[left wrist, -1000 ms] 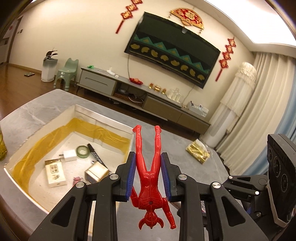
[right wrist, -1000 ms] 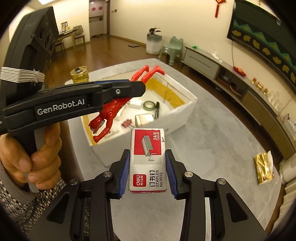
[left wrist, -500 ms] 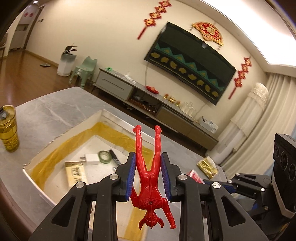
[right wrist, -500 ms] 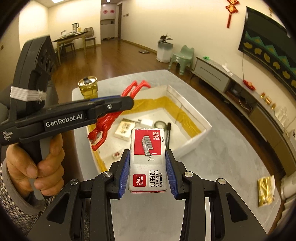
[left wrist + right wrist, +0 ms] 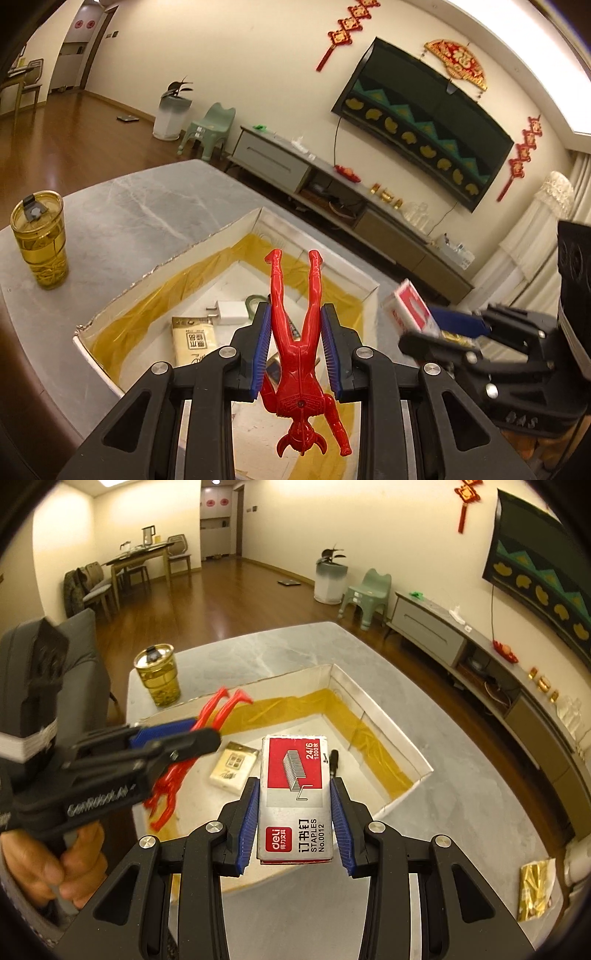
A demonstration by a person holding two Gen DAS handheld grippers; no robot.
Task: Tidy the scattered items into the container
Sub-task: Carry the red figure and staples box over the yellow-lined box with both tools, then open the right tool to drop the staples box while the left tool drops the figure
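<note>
Both claws are carrying items over the open box on the desk.

The left claw (image 5: pixel 295 332) is pinching a red toy figure (image 5: pixel 297 354) head-down between its blue pads, above the white box (image 5: pixel 177 266). The right claw (image 5: pixel 294 812) is gripping a staples box (image 5: pixel 295 794), hanging over the same box's near edge, beside the left claw.

Each fisheye camera sits just behind its own tongs, looking forward and down from close above the table (image 5: pixel 280 653): both views share the white box (image 5: pixel 155 275) and yellow tumbler (image 5: pixel 40 245), and each catches the other tongs at its frame edge.
</note>
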